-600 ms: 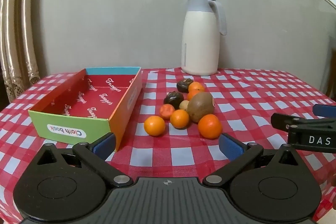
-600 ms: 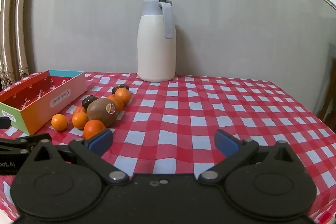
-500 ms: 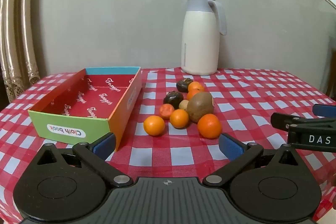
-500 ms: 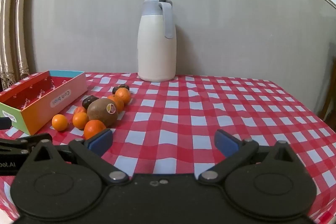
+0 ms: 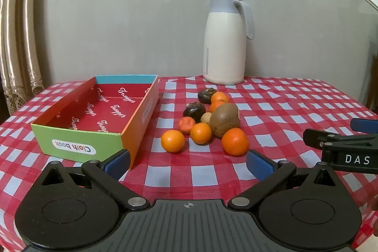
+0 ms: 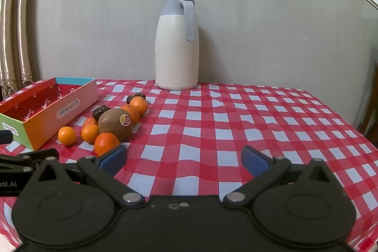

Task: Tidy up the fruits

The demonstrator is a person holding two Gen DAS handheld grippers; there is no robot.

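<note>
left wrist view:
left gripper: jaws spread wide with nothing between them, low over the checked tablecloth at the near edge.
box: open cardboard tray at about 10 o'clock from the gripper; its red floor is bare, no fruit in it.
fruit pile: loose on the cloth at about 12 to 1 o'clock, just right of the box; several oranges, a kiwi, two dark fruits and a small pale one, some touching.
nearest orange: at about 1 o'clock, close to the right fingertip but apart from it.
jug: upright at the far edge, behind the pile.
right gripper: side-on at 3 o'clock, carrying nothing that shows.

right wrist view:
right gripper: jaws fully apart, empty, over bare cloth.
fruit pile: at about 10 to 11 o'clock, the nearest orange just beyond the left fingertip.
box: farther out at 10 o'clock, no fruit seen inside.

progress: nothing sorted yet by the look of it; every fruit is left to move, presumably into the box.
</note>
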